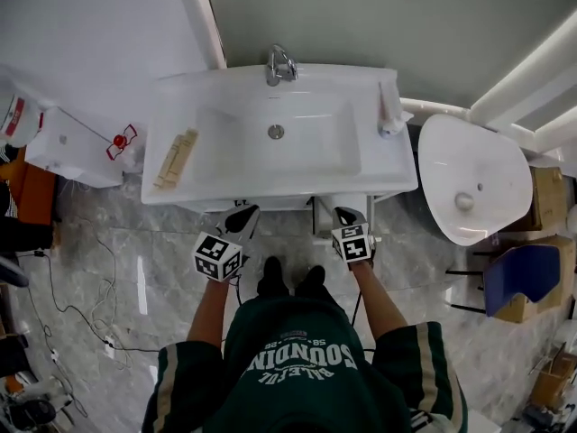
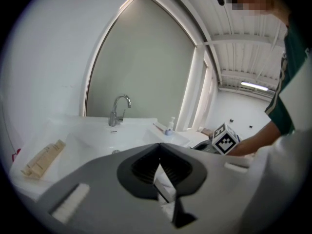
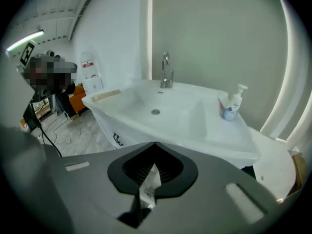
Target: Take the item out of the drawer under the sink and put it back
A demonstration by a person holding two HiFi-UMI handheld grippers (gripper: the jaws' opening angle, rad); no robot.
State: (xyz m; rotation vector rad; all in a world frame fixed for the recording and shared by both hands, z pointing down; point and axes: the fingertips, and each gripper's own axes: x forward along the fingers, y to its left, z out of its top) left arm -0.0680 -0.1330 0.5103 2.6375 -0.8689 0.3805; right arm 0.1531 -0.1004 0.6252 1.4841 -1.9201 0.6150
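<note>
White sink (image 1: 361, 165) fills twelve o'clock in the head view, and its basin covers the drawer below. Drawer and item are both hidden, so I can't place the item. My left gripper (image 1: 243, 216) is at the front rim, seven o'clock, tips pressed together and holding nothing. My right gripper (image 1: 348, 215) is at five o'clock, closed too and empty. Around the basin: faucet (image 1: 280, 64) at twelve, wooden strip (image 1: 176, 159) at nine, soap bottle (image 1: 389, 120) at three.

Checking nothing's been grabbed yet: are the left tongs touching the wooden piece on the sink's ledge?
Apart. The head view shows the wooden piece on the sink ledge and the left tongs below the front edge, bare rim between them.
</note>
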